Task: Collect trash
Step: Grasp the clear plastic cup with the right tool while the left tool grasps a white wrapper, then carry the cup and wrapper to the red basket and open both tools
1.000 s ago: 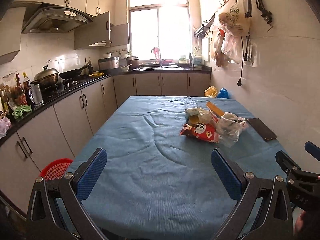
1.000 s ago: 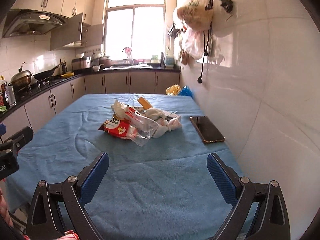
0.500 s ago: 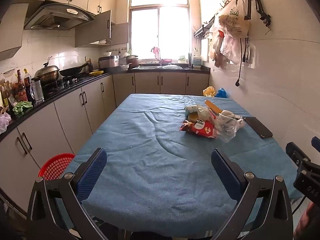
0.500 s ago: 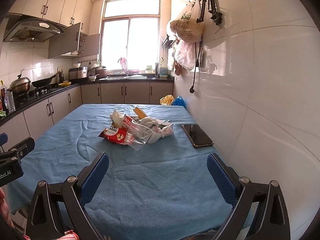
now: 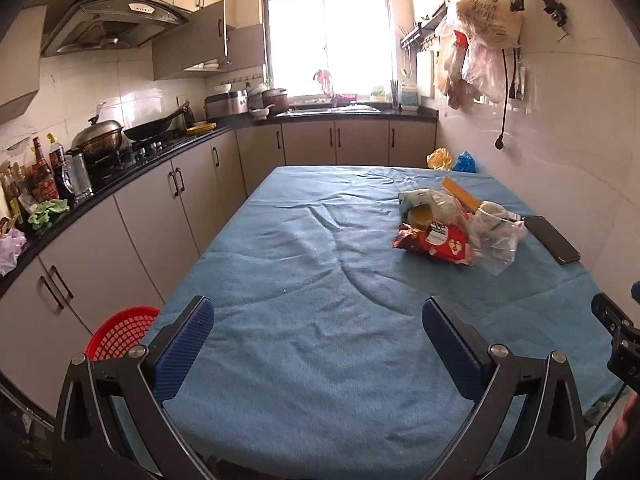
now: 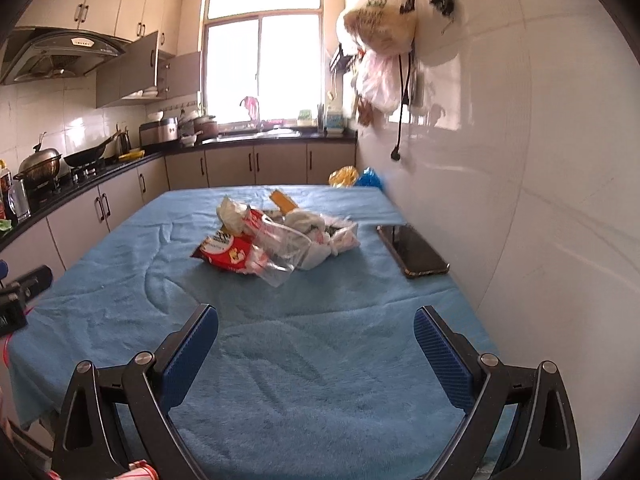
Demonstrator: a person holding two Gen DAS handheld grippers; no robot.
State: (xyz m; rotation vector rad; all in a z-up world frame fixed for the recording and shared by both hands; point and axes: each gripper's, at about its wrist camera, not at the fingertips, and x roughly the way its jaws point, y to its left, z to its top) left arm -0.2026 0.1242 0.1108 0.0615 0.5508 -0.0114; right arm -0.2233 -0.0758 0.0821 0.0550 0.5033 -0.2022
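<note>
A pile of trash lies on the blue tablecloth (image 5: 312,280) towards the far right: a red snack wrapper (image 5: 436,242), a clear plastic bag (image 5: 494,240), crumpled white paper (image 5: 420,198) and a yellow card (image 5: 460,194). The same pile shows in the right wrist view, with the red wrapper (image 6: 228,252) and clear bag (image 6: 280,252) in front. My left gripper (image 5: 318,336) is open and empty over the table's near edge. My right gripper (image 6: 316,342) is open and empty, well short of the pile.
A dark phone (image 5: 552,238) (image 6: 414,250) lies by the white wall on the right of the pile. A red basket (image 5: 120,332) stands on the floor at the table's near left. Counter and cabinets (image 5: 100,240) run along the left. Bags (image 5: 480,40) hang on the wall.
Both grippers have pulled back from the pile and risen, so the table's near edge is now in view. Both stay open. The trash has not moved.
</note>
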